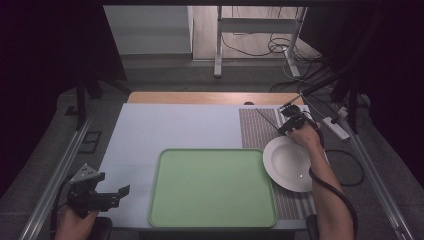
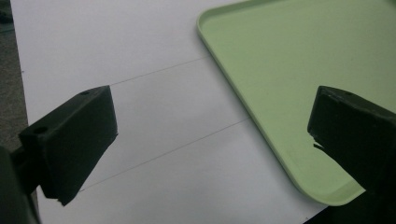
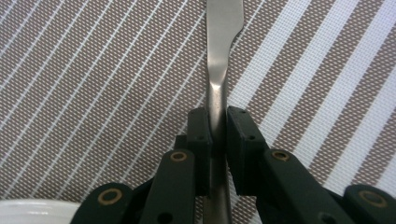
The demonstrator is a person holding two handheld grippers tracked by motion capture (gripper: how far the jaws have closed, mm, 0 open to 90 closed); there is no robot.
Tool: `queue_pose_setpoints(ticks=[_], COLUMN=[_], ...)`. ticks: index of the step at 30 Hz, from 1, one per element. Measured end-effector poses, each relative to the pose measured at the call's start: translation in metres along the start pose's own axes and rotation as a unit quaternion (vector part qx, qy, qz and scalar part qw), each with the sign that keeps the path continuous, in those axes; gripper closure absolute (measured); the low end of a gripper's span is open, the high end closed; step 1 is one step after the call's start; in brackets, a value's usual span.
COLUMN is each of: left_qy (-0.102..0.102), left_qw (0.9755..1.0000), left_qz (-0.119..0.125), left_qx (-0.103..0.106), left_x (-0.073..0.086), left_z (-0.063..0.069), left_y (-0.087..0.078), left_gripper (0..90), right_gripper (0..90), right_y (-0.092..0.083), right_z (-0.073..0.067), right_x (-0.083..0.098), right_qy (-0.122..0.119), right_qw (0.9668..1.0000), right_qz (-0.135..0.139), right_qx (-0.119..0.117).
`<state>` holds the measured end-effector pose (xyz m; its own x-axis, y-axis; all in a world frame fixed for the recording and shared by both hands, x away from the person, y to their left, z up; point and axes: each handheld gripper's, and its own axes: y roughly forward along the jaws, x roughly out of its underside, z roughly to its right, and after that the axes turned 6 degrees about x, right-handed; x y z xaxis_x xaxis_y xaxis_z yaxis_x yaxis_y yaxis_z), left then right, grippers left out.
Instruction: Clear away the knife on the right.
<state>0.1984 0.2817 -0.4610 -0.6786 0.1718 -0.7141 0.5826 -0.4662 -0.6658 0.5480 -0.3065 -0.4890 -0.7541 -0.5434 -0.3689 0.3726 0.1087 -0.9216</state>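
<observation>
Steel, flat and slim, a piece of cutlery [image 3: 218, 70] lies on the striped brown-and-white placemat [image 3: 93, 84], its handle pinched between the closed jaws of the right hand-held gripper [image 3: 217, 128]; which utensil it is cannot be told. In the high view this gripper works at the mat's far end, just beyond a white plate [image 1: 290, 162]. A green tray [image 1: 212, 187] sits beside the plate on the white worktop [image 1: 170, 127]. The left hand-held gripper [image 1: 112, 195] hovers at the near left with jaws apart, holding nothing.

A white-topped table [image 1: 175, 130] carries 1 green tray [image 1: 212, 187] and 1 striped mat [image 1: 257, 130] under a white plate [image 1: 290, 165].
</observation>
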Motion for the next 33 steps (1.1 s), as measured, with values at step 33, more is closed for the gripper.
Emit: queue_pose_setpoints(ticks=[33], left_qy=[-0.001], left_qw=[1.0000], left_qz=[0.001], left_qx=[-0.002], left_x=[0.000], left_z=[0.000], left_y=[0.000], left_gripper=[1.6], right_gripper=[80.6], right_y=[-0.066], right_z=[0.044], right_x=[0.023], right_qy=[0.070], right_qw=[0.9957], right_qz=[0.060], right_qx=[-0.005])
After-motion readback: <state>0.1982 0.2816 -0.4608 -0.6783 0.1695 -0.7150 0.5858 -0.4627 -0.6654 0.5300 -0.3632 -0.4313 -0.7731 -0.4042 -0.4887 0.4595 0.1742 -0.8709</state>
